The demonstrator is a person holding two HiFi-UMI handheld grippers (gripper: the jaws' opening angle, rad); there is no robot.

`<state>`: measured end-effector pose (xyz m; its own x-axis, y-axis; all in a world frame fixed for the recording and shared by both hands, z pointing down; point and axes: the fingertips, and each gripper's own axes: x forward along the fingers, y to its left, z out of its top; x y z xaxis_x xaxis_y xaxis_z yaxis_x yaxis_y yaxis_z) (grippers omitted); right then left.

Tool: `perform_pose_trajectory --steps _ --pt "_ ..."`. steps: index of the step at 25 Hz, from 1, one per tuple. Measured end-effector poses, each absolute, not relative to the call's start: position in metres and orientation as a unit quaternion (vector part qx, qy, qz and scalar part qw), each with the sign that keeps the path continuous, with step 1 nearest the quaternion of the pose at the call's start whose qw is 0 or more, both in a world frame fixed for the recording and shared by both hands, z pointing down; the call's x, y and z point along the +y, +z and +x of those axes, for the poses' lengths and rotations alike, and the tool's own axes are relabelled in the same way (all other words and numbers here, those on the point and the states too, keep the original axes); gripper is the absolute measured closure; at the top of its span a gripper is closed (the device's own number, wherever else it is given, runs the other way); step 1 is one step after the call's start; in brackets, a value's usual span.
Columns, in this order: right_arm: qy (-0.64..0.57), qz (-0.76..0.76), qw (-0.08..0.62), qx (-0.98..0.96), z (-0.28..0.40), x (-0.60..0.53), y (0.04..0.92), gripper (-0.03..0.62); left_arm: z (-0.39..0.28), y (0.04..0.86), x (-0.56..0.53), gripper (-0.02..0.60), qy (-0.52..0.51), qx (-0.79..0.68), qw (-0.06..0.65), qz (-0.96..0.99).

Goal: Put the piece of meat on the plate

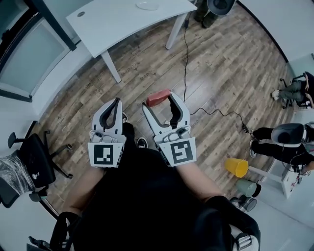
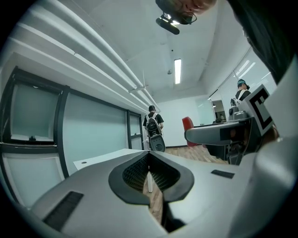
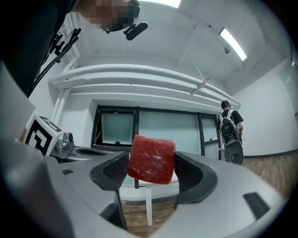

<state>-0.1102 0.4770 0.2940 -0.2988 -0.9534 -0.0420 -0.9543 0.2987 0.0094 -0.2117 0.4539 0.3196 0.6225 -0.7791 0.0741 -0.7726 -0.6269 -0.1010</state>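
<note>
We hold the right tongs [image 1: 159, 100] forward, clamped on the piece of meat [image 3: 152, 159]; beside them, the left tongs [image 1: 117, 102] are clenched empty.

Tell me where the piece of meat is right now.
The piece of meat is clamped between the jaws of the right tool, held over the wooden floor mid-frame in the head view, short of the white table that carries the plate.

Head view looks steeply down; both gripper views face the table [image 1: 132, 19]
</note>
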Motion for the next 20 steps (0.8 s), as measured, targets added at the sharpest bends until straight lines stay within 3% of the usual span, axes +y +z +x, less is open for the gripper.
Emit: perform_pose_trajectory --steps 9,12,16,20 --pt "-0.027 -0.621 -0.037 0.782 -0.086 0.408 0.330 0.286 -0.186 0.335 0.370 0.578 -0.043 0.397 0.007 -0.917" --pt "-0.013 -0.622 -0.005 0.783 -0.088 0.367 0.316 0.286 -0.181 0.335 0.333 0.578 -0.039 0.387 -0.001 -0.921" --pt "-0.028 -0.627 -0.051 0.777 -0.083 0.320 0.322 0.286 -0.176 0.331 0.284 0.578 -0.041 0.378 -0.015 -0.925" --pt "-0.013 -0.619 -0.018 0.785 -0.095 0.269 0.307 0.286 -0.180 0.328 0.242 0.578 -0.036 0.373 -0.019 -0.927"
